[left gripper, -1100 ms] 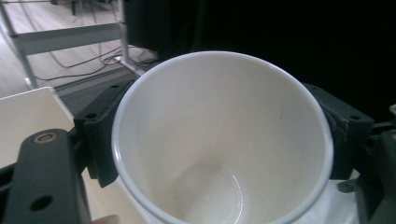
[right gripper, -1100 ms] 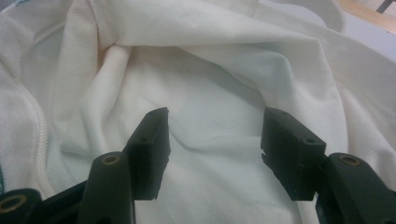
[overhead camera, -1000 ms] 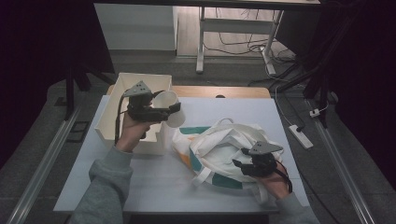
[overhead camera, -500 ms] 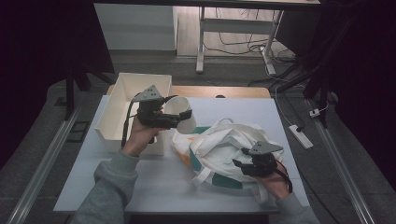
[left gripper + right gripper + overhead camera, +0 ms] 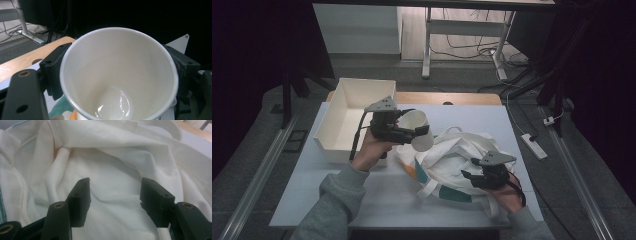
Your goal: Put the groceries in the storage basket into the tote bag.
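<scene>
Dim room; dark surroundings; soft overhead light

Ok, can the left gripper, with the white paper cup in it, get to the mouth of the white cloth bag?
Probably yes. The left gripper holds the white paper cup just above the white cloth bag, with nothing between them. The right gripper rests on the bag with open jaws, to one side.

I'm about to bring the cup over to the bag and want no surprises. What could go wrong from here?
1. The left gripper holds the paper cup by its thin wall near the rim; a harder squeeze could crush it, a looser one let it slip.
2. The right gripper stands open over the cloth bag with nothing clamped, so the crumpled mouth may sag shut as the cup arrives.
</scene>
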Motion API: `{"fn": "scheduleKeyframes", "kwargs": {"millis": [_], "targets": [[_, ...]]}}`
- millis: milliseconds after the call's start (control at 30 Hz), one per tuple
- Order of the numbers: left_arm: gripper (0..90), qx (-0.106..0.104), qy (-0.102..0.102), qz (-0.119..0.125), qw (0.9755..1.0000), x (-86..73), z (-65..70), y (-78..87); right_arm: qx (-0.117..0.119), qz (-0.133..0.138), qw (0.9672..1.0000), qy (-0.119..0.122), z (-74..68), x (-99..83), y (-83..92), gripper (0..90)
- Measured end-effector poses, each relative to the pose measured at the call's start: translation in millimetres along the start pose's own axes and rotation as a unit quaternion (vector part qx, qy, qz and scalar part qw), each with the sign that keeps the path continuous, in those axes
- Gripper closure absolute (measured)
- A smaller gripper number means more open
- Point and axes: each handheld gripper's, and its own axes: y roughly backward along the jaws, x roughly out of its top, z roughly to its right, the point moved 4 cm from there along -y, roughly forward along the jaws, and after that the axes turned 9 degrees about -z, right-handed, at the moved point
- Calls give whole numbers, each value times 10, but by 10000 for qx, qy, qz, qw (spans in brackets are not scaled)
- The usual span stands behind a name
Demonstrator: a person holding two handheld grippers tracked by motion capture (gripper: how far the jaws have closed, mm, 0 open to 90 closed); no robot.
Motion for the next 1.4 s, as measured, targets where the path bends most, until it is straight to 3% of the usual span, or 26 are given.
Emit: {"fn": "scheduleKeyframes", "kwargs": {"millis": [233,467,833,1133,1400], "targets": [[197,-33,-118,-258,9996,-32,81,-192,59,204,9997,78,-21,61,85,394],[197,-144,-198,-503,9984,-84,166,-404,166,532,9983,153,-126,202,201,299],[196,-380,-390,-895,9945,-166,359,-729,228,929,9950,290,-351,427,290,199],[196,-420,-526,-1048,9922,-207,460,-868,205,997,9947,157,-391,545,203,148],[195,-440,-605,-1122,9909,-235,505,-917,255,945,9948,279,-481,660,86,185]]}}
